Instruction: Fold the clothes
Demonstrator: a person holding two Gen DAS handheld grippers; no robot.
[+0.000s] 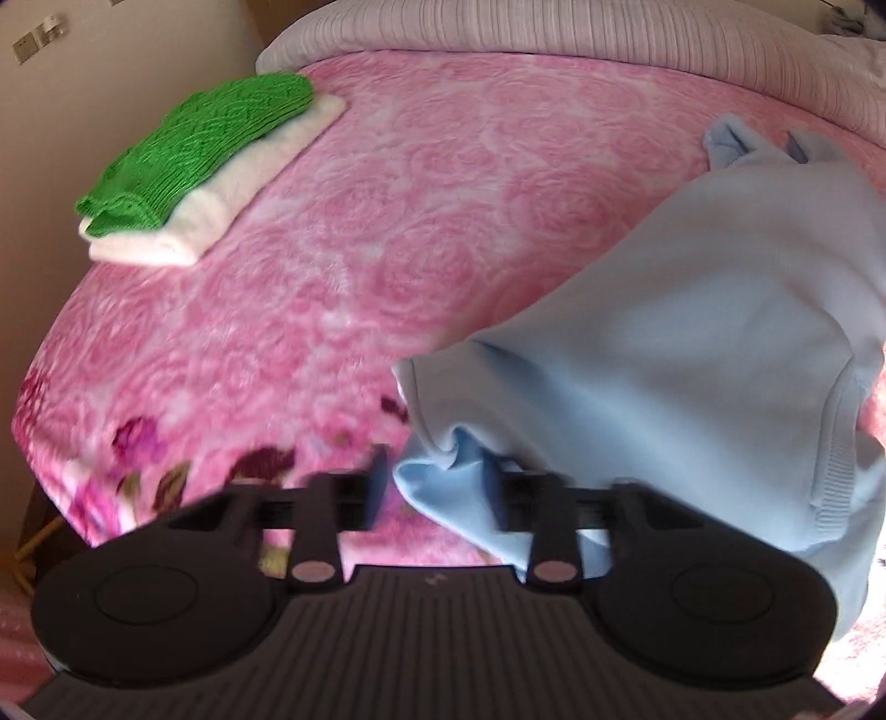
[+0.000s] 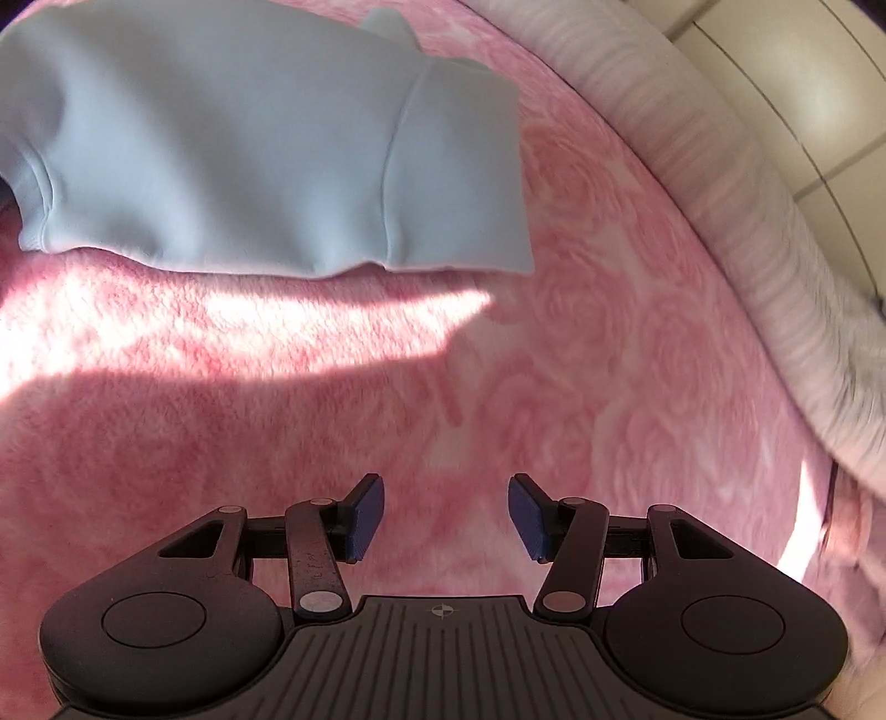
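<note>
A light blue sweatshirt (image 1: 692, 332) lies partly lifted over the pink rose-patterned blanket (image 1: 415, 194). In the left wrist view a bunched corner of it sits between the fingers of my left gripper (image 1: 437, 487), whose jaws stand partly apart around the cloth; the view is blurred and I cannot tell how firm the hold is. In the right wrist view the sweatshirt (image 2: 249, 138) spreads across the upper left, a sleeve folded over it. My right gripper (image 2: 446, 512) is open and empty above the blanket (image 2: 443, 360), well short of the sweatshirt's near edge.
A folded green knit garment (image 1: 194, 149) rests on a folded white one (image 1: 221, 205) at the bed's far left, next to the wall. A pale ribbed quilt (image 1: 554, 33) lies along the far edge; it also shows in the right wrist view (image 2: 747, 221).
</note>
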